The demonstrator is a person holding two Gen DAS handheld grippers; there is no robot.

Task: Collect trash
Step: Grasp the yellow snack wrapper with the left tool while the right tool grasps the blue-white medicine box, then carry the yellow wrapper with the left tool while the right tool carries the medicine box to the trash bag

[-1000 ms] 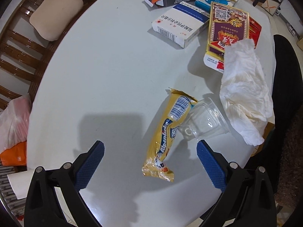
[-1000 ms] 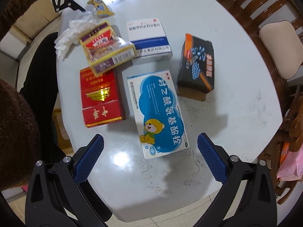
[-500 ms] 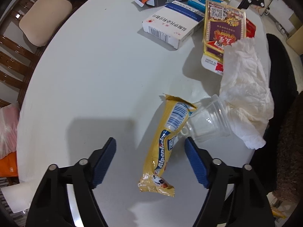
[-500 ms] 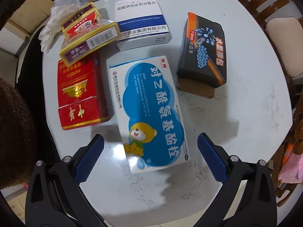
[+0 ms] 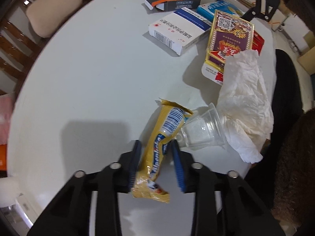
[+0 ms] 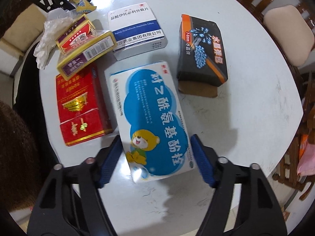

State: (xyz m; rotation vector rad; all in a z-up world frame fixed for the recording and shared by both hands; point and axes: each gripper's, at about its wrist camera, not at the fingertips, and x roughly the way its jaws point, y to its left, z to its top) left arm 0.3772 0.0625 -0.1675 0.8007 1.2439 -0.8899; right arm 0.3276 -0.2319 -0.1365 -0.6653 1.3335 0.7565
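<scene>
My left gripper (image 5: 156,164) is shut on a yellow candy wrapper (image 5: 160,137) that lies on the white round table (image 5: 88,74). A clear plastic cup (image 5: 200,131) lies on its side against the wrapper, with a crumpled white tissue (image 5: 246,102) beside it. My right gripper (image 6: 156,157) has closed onto the sides of a blue and white medicine box with a bear (image 6: 151,118). The wrapper also shows far off in the right wrist view (image 6: 82,5).
On the table lie a red box (image 6: 78,106), a purple and gold box (image 6: 84,49), a white and blue box (image 6: 135,29) and a black box (image 6: 202,49). Wooden chairs with beige cushions (image 5: 51,7) stand around the table. A dark chair back (image 5: 287,82) is at the right edge.
Both grippers have moved down and forward and closed. The left one went from wide open to pinching the wrapper. The right one closed on the bear box.
</scene>
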